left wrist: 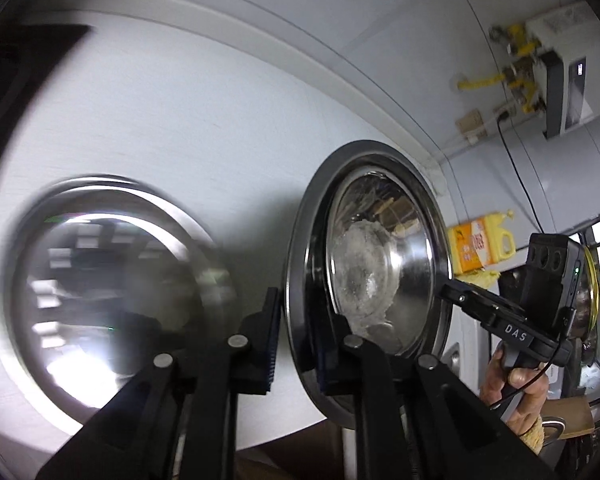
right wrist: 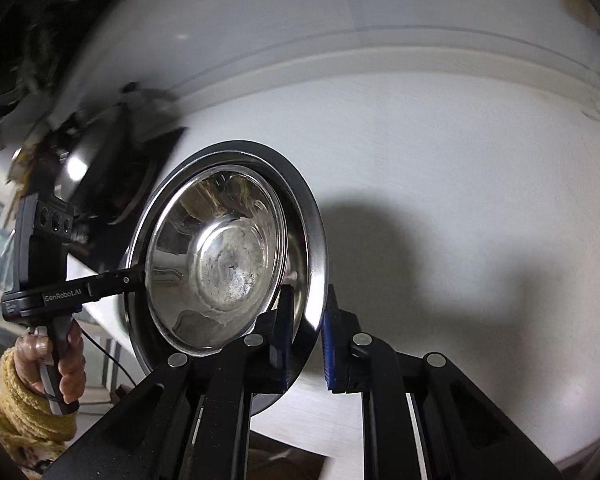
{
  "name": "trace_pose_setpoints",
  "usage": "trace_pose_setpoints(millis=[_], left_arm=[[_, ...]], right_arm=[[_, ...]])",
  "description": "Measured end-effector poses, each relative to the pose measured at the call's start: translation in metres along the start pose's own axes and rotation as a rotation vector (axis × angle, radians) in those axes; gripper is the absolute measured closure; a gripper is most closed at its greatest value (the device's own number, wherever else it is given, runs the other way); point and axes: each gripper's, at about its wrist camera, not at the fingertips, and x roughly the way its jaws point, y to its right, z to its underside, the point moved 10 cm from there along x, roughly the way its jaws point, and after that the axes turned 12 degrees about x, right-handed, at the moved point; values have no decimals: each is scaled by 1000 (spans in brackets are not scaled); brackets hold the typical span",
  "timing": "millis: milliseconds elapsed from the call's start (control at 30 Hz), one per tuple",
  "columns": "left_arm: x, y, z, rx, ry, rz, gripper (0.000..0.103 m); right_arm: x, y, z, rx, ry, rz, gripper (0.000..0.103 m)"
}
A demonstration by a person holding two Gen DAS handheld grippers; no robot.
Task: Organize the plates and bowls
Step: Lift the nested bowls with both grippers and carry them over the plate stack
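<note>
A steel bowl (left wrist: pixel 376 264) with a wide rim hangs tilted above the white table (left wrist: pixel 180 120), held from two sides. My left gripper (left wrist: pixel 298 320) is shut on its near rim in the left wrist view. At the bowl's far edge, the right gripper (left wrist: pixel 446 290) clamps the rim. In the right wrist view the same bowl (right wrist: pixel 220 264) fills the middle; my right gripper (right wrist: pixel 308 320) is shut on its rim and the left gripper (right wrist: pixel 138 274) bites the opposite side. A second steel bowl (left wrist: pixel 112 292), blurred, lies on the table at the left.
A yellow bottle (left wrist: pixel 480 244) stands beyond the table's right end. Yellow gas pipes (left wrist: pixel 516 72) and a white box (left wrist: pixel 556 28) hang on the wall. A dark stove (right wrist: pixel 112 176) sits at the upper left. A hand in a yellow sleeve (right wrist: pixel 24 400) holds each handle.
</note>
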Motion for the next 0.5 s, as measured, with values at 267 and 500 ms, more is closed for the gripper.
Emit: trace_pose_setpoints(millis=[267, 500], left_arm=[[-76, -105, 27, -96, 29, -132, 92], [-64, -152, 45, -159, -11, -140, 92]], right_arm=[[66, -119, 18, -134, -126, -112, 91], [116, -136, 45, -115, -224, -101, 91]])
